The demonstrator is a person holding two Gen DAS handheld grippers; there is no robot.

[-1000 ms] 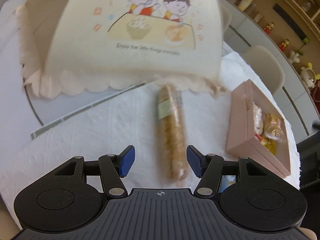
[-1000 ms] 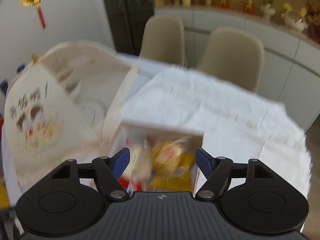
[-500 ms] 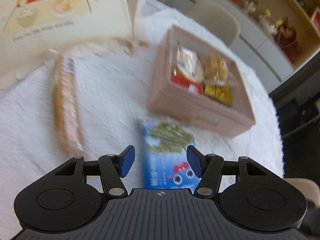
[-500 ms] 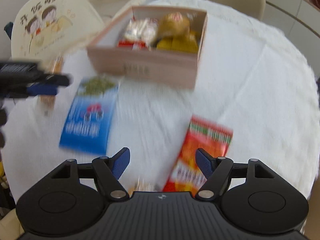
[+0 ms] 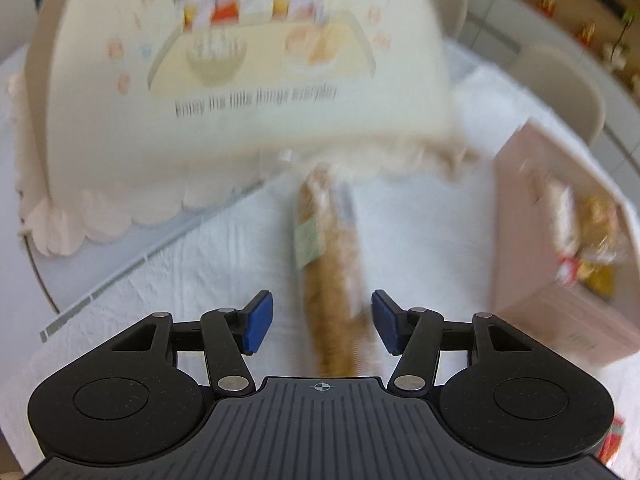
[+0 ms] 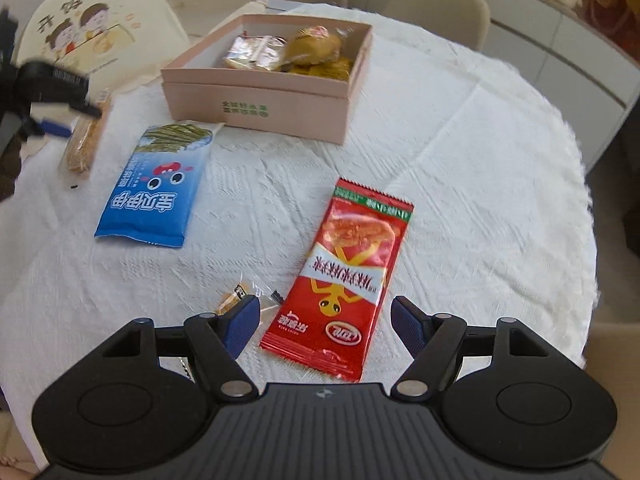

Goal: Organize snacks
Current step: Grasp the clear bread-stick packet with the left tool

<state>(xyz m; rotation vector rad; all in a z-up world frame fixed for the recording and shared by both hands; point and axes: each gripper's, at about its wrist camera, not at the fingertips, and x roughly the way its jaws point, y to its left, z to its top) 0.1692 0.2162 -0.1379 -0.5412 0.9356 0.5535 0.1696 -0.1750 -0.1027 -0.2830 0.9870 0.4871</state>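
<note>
Bright, soft daylight in both my views, no hard shadows. My left wrist view is badly motion-blurred: the food cover print smears, its text barely reads, the long snack pack and pink box are streaky. Only the gripper body stays sharp. My right wrist view is mostly crisp, with glare off the red packet and the white tablecloth near washed out. Fisheye bends the edges; corners go dark.

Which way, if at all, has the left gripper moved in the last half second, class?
Yes. The left gripper has swung from over the blue packet to straddle the long biscuit pack, nearer the cartoon food cover; its jaws have been closing.
</note>
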